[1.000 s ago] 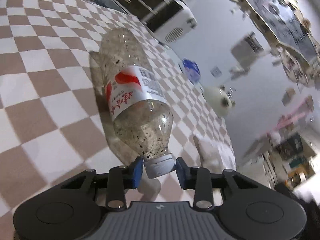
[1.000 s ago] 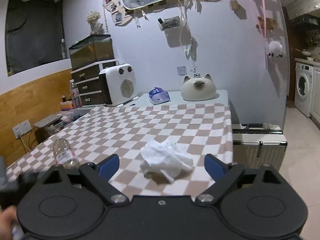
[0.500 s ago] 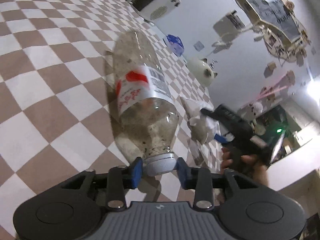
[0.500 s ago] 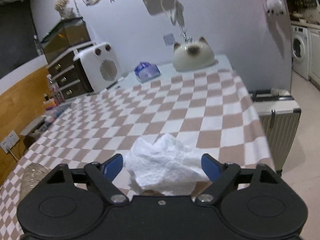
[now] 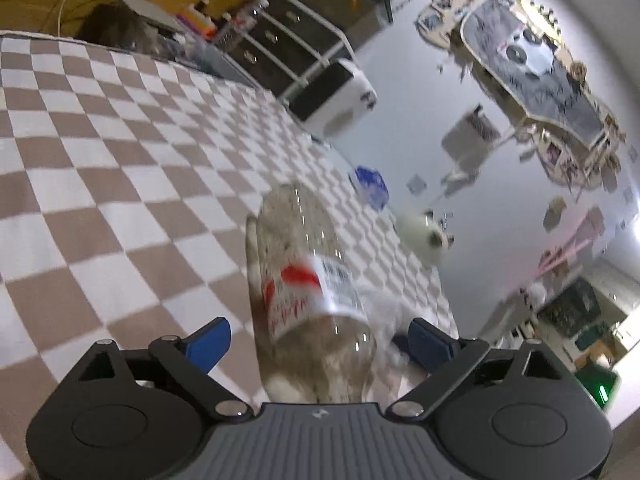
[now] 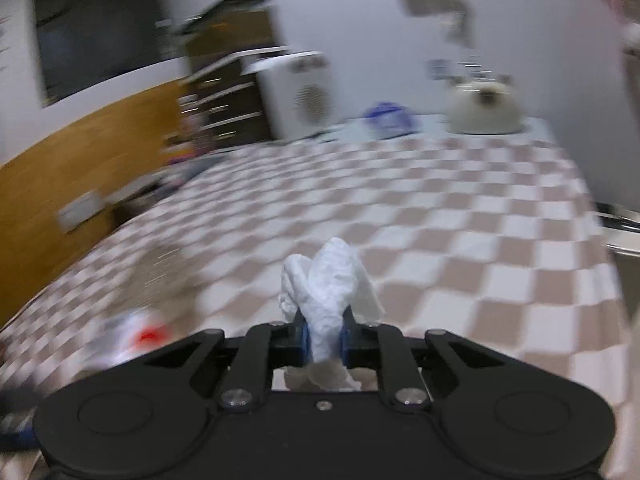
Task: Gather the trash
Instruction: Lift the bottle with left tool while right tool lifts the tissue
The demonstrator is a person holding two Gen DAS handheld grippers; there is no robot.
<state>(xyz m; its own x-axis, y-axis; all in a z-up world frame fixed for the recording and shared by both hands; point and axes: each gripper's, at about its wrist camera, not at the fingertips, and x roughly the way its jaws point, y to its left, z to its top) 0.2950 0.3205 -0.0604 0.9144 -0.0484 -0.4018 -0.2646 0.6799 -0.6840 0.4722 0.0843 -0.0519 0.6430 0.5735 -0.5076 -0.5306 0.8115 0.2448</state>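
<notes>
A clear plastic bottle [image 5: 308, 292] with a red and white label lies on the checkered tablecloth [image 5: 100, 184]. My left gripper [image 5: 320, 344] is open, its blue pads [image 5: 208, 342] apart on either side of the bottle's lower body without touching it. My right gripper [image 6: 324, 338] is shut on a crumpled white tissue [image 6: 330, 288] and holds it above the cloth. The bottle shows as a blur at the lower left of the right wrist view [image 6: 132, 336].
A white heater [image 5: 340, 100], a blue packet [image 5: 372, 188] and a white cat-shaped jar [image 5: 424, 236] stand at the table's far end. Dark drawers [image 5: 288, 48] stand behind the table. The table's right edge [image 6: 600, 264] drops off to the floor.
My left gripper let go of the bottle cap, opened wide and moved forward over the bottle. My right gripper closed on the tissue and lifted it.
</notes>
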